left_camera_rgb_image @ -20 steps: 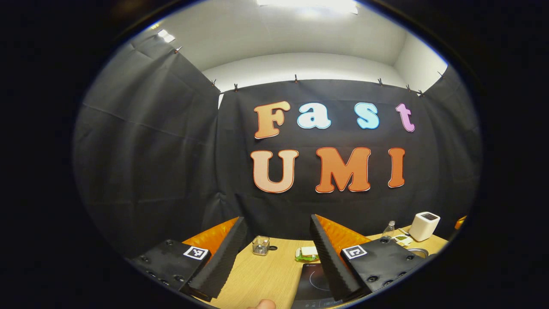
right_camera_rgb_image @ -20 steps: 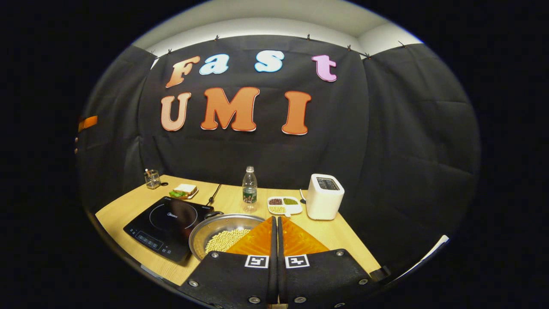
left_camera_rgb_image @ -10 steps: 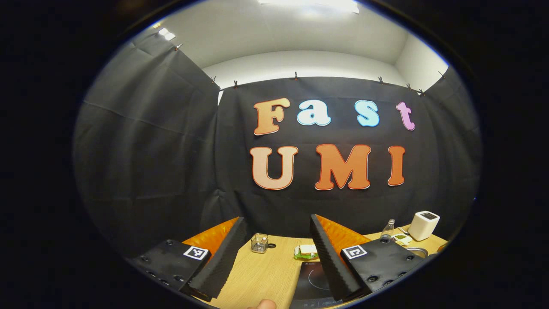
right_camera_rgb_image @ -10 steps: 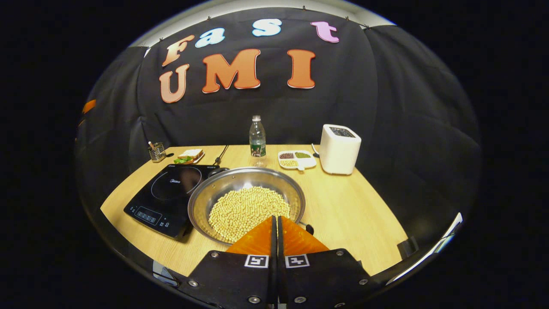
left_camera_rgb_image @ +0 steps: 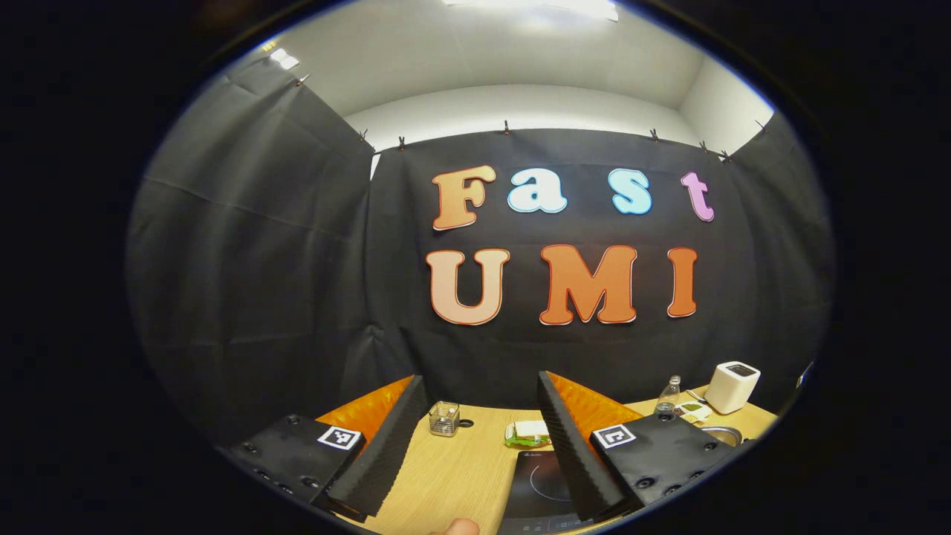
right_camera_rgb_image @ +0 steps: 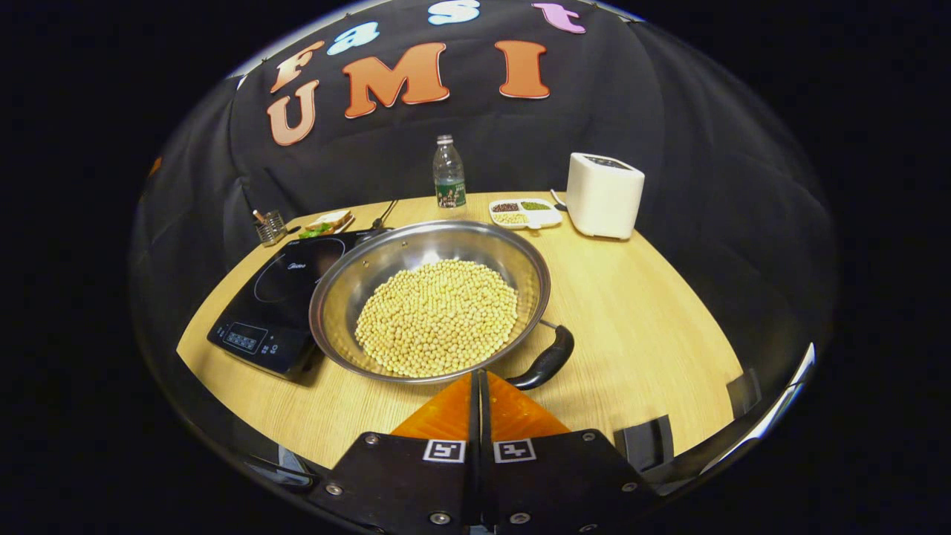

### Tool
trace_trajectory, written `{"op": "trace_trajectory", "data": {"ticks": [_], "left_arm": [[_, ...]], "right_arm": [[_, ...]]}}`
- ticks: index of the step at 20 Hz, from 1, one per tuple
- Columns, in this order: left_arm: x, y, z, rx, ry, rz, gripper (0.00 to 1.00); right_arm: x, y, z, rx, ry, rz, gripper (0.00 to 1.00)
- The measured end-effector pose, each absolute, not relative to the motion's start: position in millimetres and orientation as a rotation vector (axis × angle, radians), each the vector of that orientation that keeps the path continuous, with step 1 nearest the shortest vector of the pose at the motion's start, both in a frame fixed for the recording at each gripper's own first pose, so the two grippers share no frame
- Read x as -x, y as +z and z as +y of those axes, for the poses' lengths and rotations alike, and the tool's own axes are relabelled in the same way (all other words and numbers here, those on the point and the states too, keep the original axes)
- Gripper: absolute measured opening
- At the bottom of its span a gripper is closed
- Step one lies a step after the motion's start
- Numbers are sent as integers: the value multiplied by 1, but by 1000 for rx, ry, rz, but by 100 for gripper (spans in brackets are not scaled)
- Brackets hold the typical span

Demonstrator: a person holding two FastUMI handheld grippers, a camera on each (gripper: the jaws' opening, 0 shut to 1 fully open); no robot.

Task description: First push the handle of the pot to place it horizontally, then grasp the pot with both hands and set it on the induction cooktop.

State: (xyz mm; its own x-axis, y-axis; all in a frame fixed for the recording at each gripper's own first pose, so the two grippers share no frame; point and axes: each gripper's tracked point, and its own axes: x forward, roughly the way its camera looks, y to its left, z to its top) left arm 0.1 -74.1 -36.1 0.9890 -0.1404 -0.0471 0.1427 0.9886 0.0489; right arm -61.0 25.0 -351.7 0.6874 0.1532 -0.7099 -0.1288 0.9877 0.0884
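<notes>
Holding my right hand-held gripper point(right_camera_rgb_image: 479, 379) low over the near edge of the worktop point(right_camera_rgb_image: 639, 297), I see its two orange fingers pressed flat together with nothing between them. Its tips hover just in front of the pot point(right_camera_rgb_image: 431, 297) and close to the pot's black handle point(right_camera_rgb_image: 546, 362). I cannot tell if the tips touch the handle.

The pot is a wide silver one, full of little yellow beans point(right_camera_rgb_image: 438, 316). It sits on the worktop with its left side right up against the induction cooktop point(right_camera_rgb_image: 278, 297). The handle sticks out from the near right side of the pot and points toward me at a slant.

My left hand-held gripper point(left_camera_rgb_image: 475, 438) is wide open and holds nothing. Between its black ridged pads point(left_camera_rgb_image: 383, 453) I see bare worktop point(left_camera_rgb_image: 461, 475) and part of the induction cooktop point(left_camera_rgb_image: 539, 483). It hangs in the air and touches nothing.

At the far side of the worktop stand a water bottle point(right_camera_rgb_image: 449, 174), a white toaster point(right_camera_rgb_image: 605, 195) and a little tray of beans point(right_camera_rgb_image: 524, 213). A sandwich point(right_camera_rgb_image: 327, 221) and a small glass cup point(right_camera_rgb_image: 271, 227) are behind the induction cooktop. From my left hand-held gripper I see the sandwich point(left_camera_rgb_image: 529, 432) and the cup point(left_camera_rgb_image: 444, 417) too.
</notes>
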Motion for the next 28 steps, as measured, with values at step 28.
{"op": "trace_trajectory", "data": {"ticks": [28], "left_arm": [[-18,-61,-112,-86,-175,102,99]], "right_arm": [[-16,-382,-18,-243,-6,896,0]]}}
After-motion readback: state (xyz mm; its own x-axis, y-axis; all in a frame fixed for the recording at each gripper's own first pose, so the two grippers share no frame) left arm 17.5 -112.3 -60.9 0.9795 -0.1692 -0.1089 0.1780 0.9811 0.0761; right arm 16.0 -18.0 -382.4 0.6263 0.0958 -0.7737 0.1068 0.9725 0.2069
